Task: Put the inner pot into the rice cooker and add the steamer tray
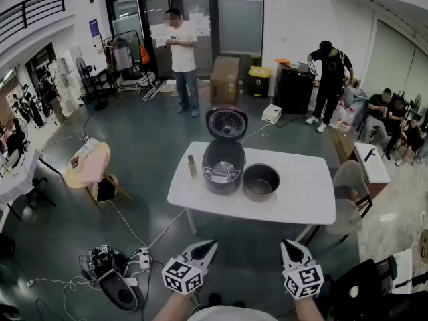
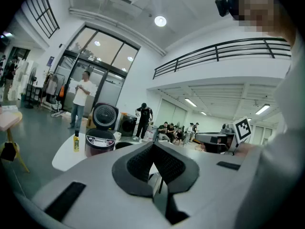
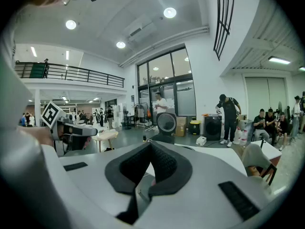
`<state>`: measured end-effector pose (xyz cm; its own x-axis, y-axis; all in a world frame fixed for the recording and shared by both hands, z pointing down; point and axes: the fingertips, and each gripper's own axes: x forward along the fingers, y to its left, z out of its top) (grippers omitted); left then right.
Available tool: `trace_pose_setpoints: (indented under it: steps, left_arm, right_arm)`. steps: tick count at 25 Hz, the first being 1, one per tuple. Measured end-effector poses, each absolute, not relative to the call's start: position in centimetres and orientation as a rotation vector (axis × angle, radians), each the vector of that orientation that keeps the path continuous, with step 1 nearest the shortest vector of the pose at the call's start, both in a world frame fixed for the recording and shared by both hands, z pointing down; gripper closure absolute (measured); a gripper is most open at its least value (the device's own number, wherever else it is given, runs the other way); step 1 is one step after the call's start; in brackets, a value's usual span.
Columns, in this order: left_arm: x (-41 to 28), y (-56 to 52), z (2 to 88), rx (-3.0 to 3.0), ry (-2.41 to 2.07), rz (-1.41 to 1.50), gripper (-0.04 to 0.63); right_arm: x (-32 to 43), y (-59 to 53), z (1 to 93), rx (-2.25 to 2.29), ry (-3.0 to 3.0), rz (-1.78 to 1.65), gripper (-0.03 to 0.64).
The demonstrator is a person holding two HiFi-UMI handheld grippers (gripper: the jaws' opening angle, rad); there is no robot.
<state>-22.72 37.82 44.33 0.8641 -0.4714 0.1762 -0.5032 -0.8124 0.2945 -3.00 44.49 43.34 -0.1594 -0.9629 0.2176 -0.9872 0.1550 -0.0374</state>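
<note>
The white desk stands ahead of me on the grey floor, well apart from both my tools. On it, toward its left half, sits the dark rice cooker with its lid swung up and open at the far side, so the round cavity shows. The inner pot is not in the cooker: it stands upright on the desk just beside the cooker's right flank, mouth up; I cannot tell whether the two touch. My left tool and my right tool are held low in front of me, short of the desk's near edge, each pointing toward it and slightly downward. Both are clenched with nothing between the jaws, the dark pads meeting tip to tip in each tool's own view. A small yellowish bottle stands upright on the desk just left of the cooker.
</note>
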Motion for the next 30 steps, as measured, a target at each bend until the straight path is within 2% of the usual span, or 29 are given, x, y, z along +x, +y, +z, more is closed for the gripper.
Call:
trace_pose_setpoints:
  steps: [27, 30]
  left_arm:
    - [-23.6, 35.7, 44.9, 2.698, -0.730, 0.143, 0.572]
    - [-23.8, 35.1, 44.8, 2.697, -0.735, 0.132, 0.550]
  right_arm:
    - [-4.2, 42.9, 43.3, 1.987, -2.259, 0.287, 0.604]
    - [-4.3, 42.5, 43.0, 1.997, -2.251, 0.280, 0.572]
